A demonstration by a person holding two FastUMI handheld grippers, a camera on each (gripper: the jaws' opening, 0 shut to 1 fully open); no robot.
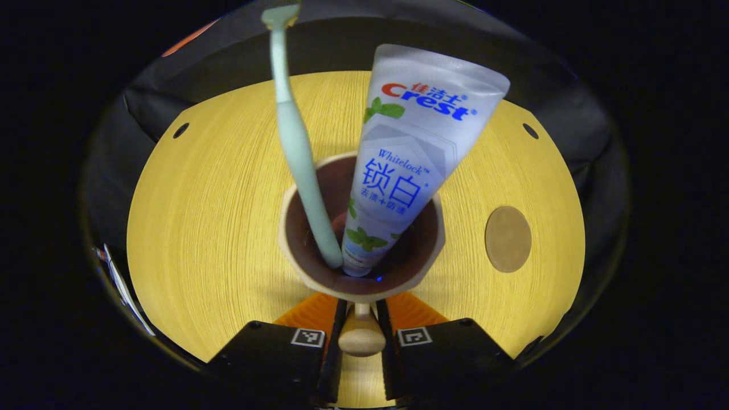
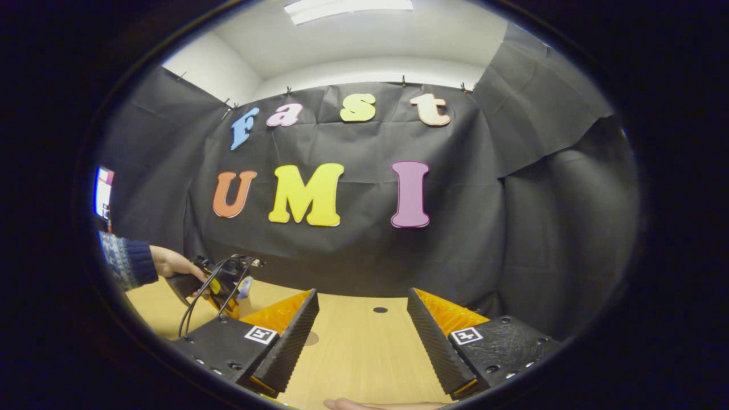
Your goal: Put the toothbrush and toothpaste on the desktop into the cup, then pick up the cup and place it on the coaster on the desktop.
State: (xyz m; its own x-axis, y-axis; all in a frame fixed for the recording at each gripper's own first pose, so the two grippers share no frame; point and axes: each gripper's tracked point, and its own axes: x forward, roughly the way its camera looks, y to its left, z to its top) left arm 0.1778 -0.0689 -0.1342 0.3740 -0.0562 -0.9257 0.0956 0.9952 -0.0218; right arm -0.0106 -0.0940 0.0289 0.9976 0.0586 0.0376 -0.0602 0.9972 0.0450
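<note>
In the left gripper view I look down into a beige cup (image 1: 296, 250) with a dark inside. A pale green toothbrush (image 1: 296, 142) and a white toothpaste tube (image 1: 407, 148) stand in it, leaning outward. My left gripper (image 1: 361, 312) is shut on the cup's rounded handle (image 1: 361, 337). A round brown coaster (image 1: 507, 238) lies on the desktop to the cup's right, apart from it. Whether the cup rests on the wood or hangs above it, I cannot tell. My right gripper (image 2: 361, 322) is open above the desktop with nothing between its fingers.
The yellow wooden desktop (image 1: 216, 216) has small dark holes near its far corners. In the right gripper view a hand in a patterned sleeve (image 2: 128, 259) holds the other gripper (image 2: 219, 285) at far left. Black cloth walls close the back and sides.
</note>
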